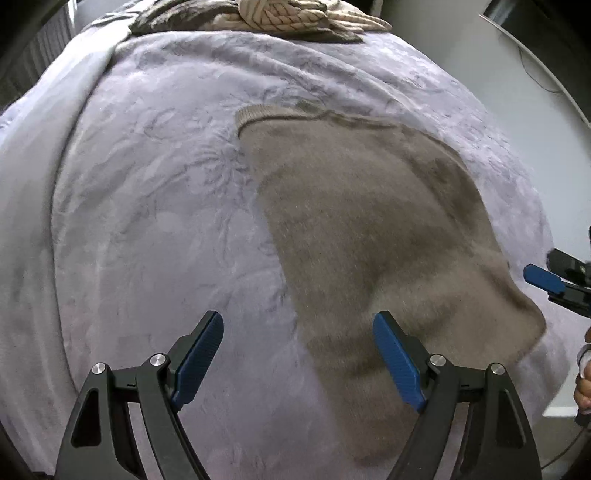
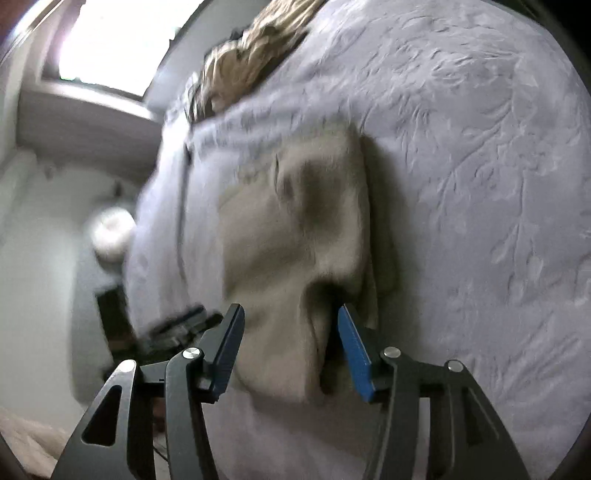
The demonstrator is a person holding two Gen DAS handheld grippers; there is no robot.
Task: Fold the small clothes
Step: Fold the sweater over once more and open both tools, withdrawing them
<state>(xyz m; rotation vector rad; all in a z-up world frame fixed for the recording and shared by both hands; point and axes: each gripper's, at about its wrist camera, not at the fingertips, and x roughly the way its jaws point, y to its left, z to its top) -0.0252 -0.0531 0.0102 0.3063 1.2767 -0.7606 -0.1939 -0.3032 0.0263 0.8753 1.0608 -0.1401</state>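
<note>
From the left wrist camera, the left hand-held gripper [image 1: 297, 334] hangs above the bed, tilted down toward it, with its blue-padded fingers [image 1: 199, 360] spread wide apart and holding nothing. A taupe knitted sweater [image 1: 369, 229] lies spread flat on the lavender floral bedspread [image 1: 155, 192], running from the near edge under the right finger away to a ribbed hem at the far end. The left finger sits over bare bedspread, the right one over the near part of the sweater. At the far right edge the tip of the right hand-held gripper [image 1: 546, 278] reaches in just beside the sweater's right border, and part of the person's hand [image 1: 584, 373] shows below it. At the far end of the bed lies a patterned beige cushion [image 1: 295, 16].

From the right wrist camera, which is blurred, the right hand-held gripper [image 2: 291, 325] is rolled sideways so the bed appears tilted. Its fingers stand apart, and a raised fold of the sweater [image 2: 291, 229] sits between them; whether either pad touches the cloth cannot be told. The bedspread [image 2: 480, 166] fills the right side. The left hand-held gripper [image 2: 177, 326] shows as a dark blur at the left, near the sweater's edge. A bright window [image 2: 110, 44] is at the far left.
</note>
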